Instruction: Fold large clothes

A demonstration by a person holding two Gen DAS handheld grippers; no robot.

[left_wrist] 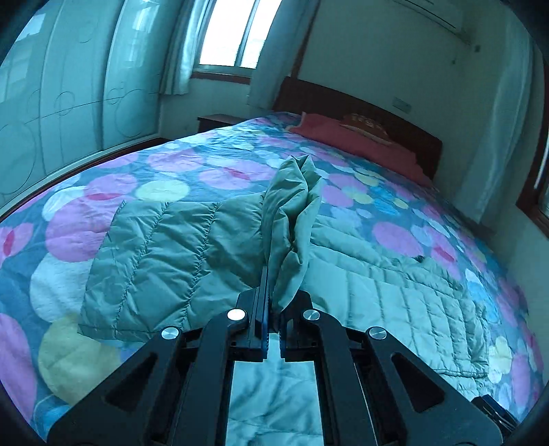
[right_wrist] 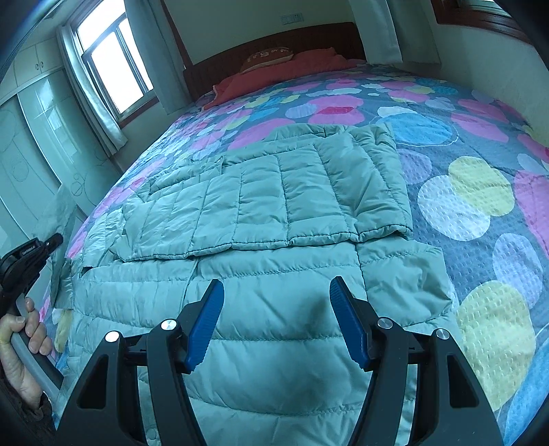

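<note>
A large pale green quilted down jacket lies spread on the bed; it also shows in the left wrist view. One sleeve is folded across its body. My left gripper is shut on a bunched fold of the jacket, held up above the bed. My right gripper is open and empty, its blue pads hovering just over the jacket's lower body. The left gripper's handle and the hand on it show at the left edge of the right wrist view.
The bed has a bedspread with coloured circles. A red pillow and a wooden headboard are at the far end. A wardrobe and a window stand to the left.
</note>
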